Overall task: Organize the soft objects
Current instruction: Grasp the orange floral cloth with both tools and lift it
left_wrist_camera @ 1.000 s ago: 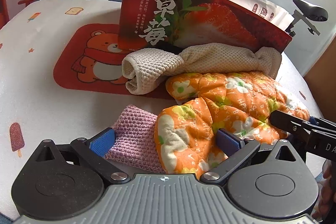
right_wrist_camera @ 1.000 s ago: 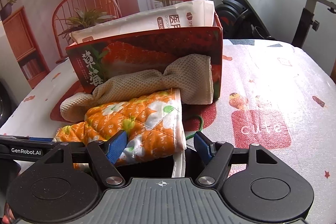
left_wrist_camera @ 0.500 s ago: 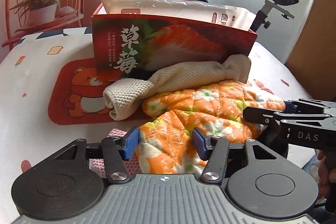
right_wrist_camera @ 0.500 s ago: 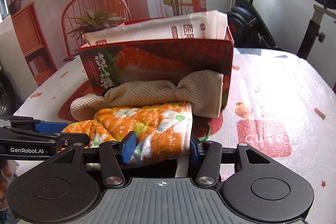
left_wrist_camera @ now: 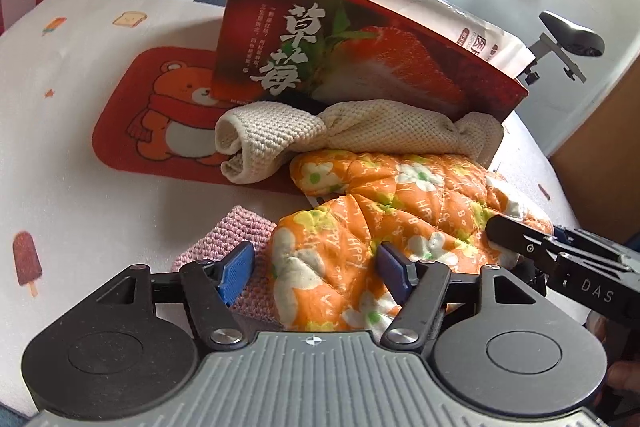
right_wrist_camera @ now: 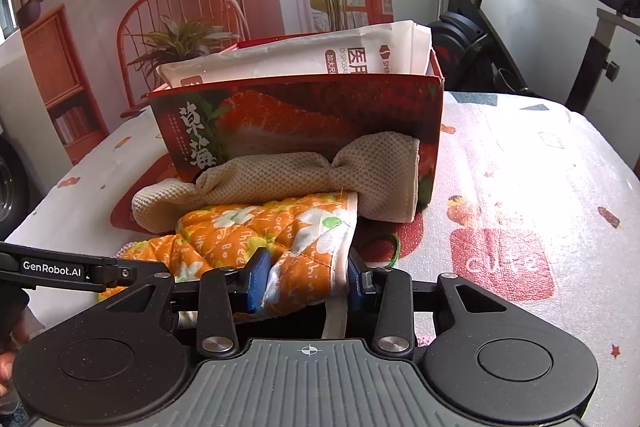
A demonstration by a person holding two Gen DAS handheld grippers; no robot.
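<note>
Orange quilt now pinched by closing right gripper.

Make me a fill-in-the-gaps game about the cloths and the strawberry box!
1. The orange oven mitt has white ____ printed on it.
2. The red box shows a big ____.
3. The beige cloth lies between the mitt and the ____.
4. The small knitted cloth beside the mitt is ____.

Missing words: flowers; strawberry; box; pink

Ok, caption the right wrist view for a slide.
Right gripper fingers pinch the orange floral quilted mitt, before a beige knitted cloth and red strawberry-print box.
</note>
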